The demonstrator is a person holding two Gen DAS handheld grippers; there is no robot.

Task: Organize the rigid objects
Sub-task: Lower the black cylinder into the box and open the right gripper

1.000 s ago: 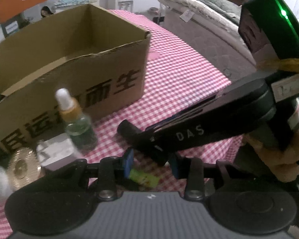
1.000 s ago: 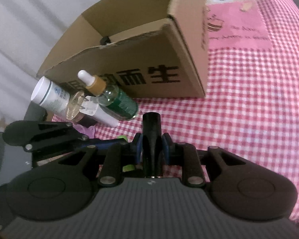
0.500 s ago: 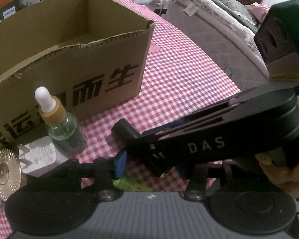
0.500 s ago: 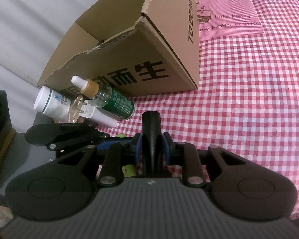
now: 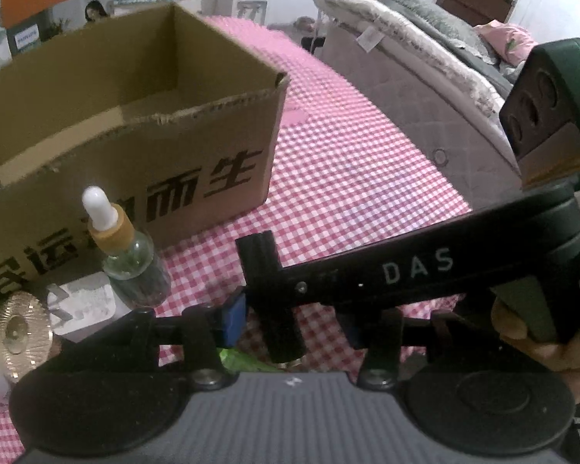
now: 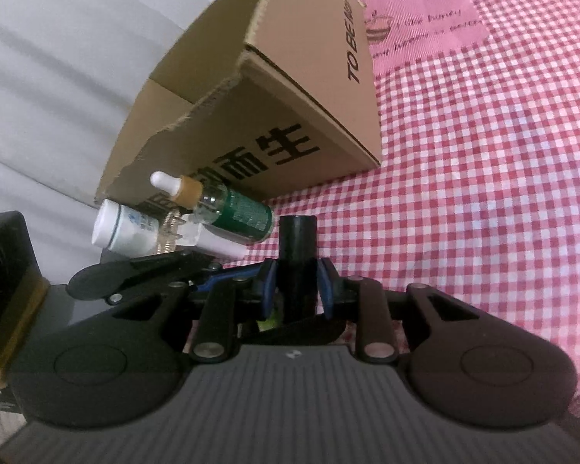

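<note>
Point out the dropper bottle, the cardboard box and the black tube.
dropper bottle (image 5: 135, 266), left wrist view, glass body
cardboard box (image 6: 321, 89), right wrist view, side wall
black tube (image 6: 297, 239), right wrist view, upper shaft

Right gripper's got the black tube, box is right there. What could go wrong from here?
1. The black tube, clamped in the right gripper, passes between the left gripper's open jaws; pulling it away sideways could snag it on a pad.
2. The dropper bottle stands upright close by, in front of the cardboard box; a low swing toward the box might topple it.
</note>
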